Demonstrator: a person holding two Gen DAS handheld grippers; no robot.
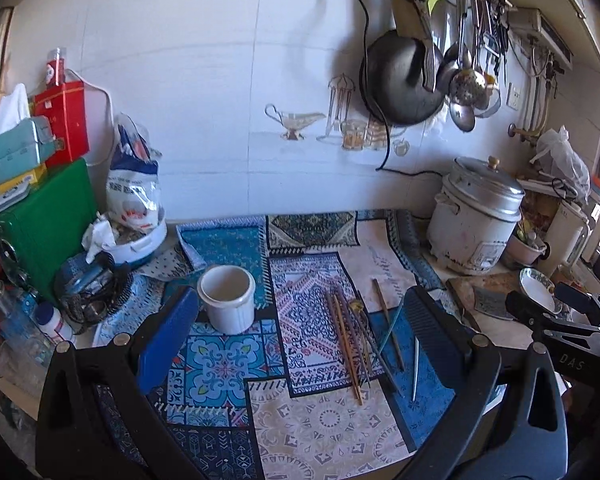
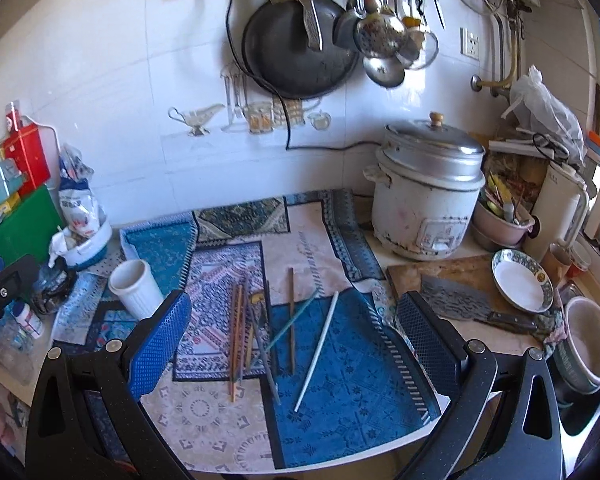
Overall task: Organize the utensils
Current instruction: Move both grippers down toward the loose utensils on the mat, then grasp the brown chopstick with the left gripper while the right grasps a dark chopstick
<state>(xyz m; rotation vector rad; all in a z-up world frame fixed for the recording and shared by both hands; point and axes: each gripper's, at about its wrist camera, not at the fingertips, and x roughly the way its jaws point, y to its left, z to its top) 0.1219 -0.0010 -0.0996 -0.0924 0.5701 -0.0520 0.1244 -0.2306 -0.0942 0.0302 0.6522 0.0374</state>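
Observation:
Several chopsticks (image 1: 352, 344) of wood, teal and white lie loose on a patterned mat (image 1: 228, 364); they also show in the right wrist view (image 2: 260, 328), with a white chopstick (image 2: 318, 348) on the blue patch. An empty white ceramic holder (image 1: 229, 296) stands upright left of them, also in the right wrist view (image 2: 134, 288). My left gripper (image 1: 300, 344) is open and empty, held above the mat. My right gripper (image 2: 296, 344) is open and empty above the chopsticks.
A rice cooker (image 2: 428, 200) stands at the back right. A cleaver (image 2: 472, 304) lies on a cutting board beside a bowl (image 2: 522, 280). Boxes, bags and bottles (image 1: 40, 200) crowd the left. A pan and ladles (image 2: 300, 52) hang on the wall.

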